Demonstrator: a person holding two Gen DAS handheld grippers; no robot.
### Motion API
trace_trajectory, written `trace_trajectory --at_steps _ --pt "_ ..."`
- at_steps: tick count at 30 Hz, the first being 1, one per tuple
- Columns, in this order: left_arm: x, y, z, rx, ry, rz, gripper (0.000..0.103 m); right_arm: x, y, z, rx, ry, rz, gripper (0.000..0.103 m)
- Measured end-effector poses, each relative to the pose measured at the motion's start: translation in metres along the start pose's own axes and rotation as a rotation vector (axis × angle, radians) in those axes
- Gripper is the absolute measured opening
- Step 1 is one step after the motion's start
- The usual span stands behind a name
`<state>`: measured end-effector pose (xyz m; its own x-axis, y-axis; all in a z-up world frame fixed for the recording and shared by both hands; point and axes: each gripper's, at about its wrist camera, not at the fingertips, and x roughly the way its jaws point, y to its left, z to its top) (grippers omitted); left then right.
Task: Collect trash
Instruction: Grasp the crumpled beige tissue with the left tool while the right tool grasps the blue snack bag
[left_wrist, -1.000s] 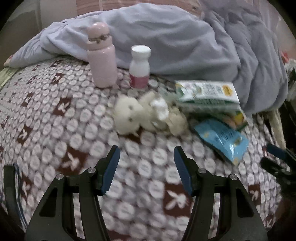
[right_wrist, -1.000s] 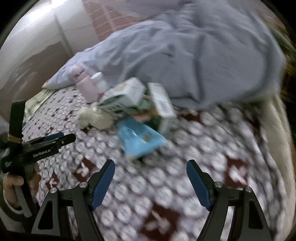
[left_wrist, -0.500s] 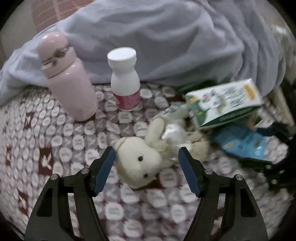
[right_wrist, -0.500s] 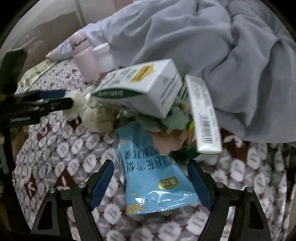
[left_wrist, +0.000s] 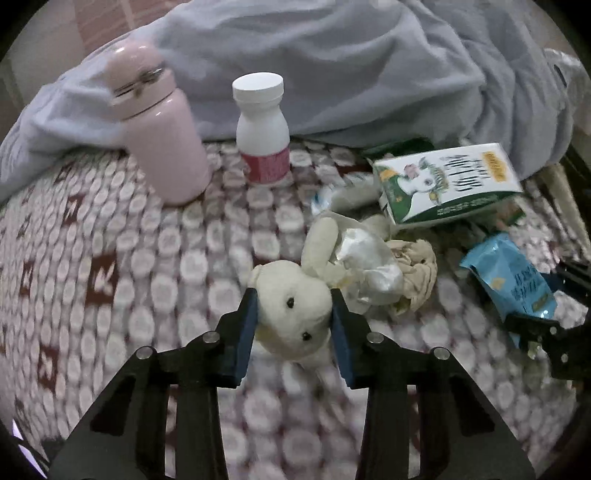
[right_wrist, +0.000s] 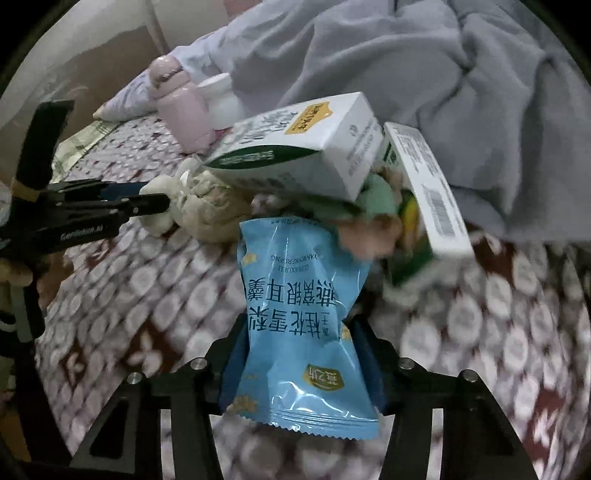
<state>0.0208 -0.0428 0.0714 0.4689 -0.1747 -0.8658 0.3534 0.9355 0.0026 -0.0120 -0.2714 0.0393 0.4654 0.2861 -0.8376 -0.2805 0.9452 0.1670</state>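
Note:
My left gripper (left_wrist: 293, 314) has closed on the head of a cream plush toy (left_wrist: 295, 310) lying on the patterned bedspread (left_wrist: 147, 258); crumpled clear wrap and tissue (left_wrist: 373, 266) lie against the toy. My right gripper (right_wrist: 299, 347) has closed on a blue snack packet (right_wrist: 301, 332), whose lower part sits between the blue pads. The packet (left_wrist: 513, 280) and right gripper also show at the right of the left wrist view. A white-and-green milk carton (left_wrist: 447, 184) lies behind, also in the right wrist view (right_wrist: 295, 147), with a second carton (right_wrist: 428, 195) beside it.
A pink flask (left_wrist: 159, 125) and a white pill bottle (left_wrist: 264, 125) stand upright at the back. A rumpled grey-blue quilt (left_wrist: 369, 66) fills the far side. Soft green and pink items (right_wrist: 373, 206) sit between the cartons. The bed edge is at the far right (left_wrist: 561, 192).
Both grippers moved forward and down. The left jaws narrowed around the plush toy's head. The right jaws narrowed around the blue snack packet.

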Motion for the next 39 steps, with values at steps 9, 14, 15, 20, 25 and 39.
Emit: trace_trajectory --at_steps 9,14,15,20,25,39 --pt "-0.063 -0.031 -0.045 -0.055 -0.045 -0.042 0.035 -0.057 -0.01 -0.065 0.103 -0.026 0.035 0.053" --pt "-0.087 -0.056 -0.05 0.035 -0.109 0.035 0.035 -0.068 -0.016 -0.08 0.146 -0.036 -0.007 0.053" --pt "-0.088 -0.056 -0.051 0.031 -0.101 0.009 0.035 -0.071 -0.018 -0.082 0.155 -0.038 -0.008 0.053" --pt "-0.077 -0.051 -0.054 0.001 -0.052 0.039 0.037 -0.082 -0.02 -0.091 0.161 -0.047 -0.005 0.053" --pt "-0.074 -0.034 -0.06 -0.135 -0.022 -0.016 0.046 -0.081 -0.019 -0.099 0.149 -0.038 -0.007 0.053" --pt "-0.081 -0.118 -0.062 -0.016 -0.062 -0.166 0.056 -0.084 -0.03 -0.104 0.178 -0.047 -0.025 0.054"
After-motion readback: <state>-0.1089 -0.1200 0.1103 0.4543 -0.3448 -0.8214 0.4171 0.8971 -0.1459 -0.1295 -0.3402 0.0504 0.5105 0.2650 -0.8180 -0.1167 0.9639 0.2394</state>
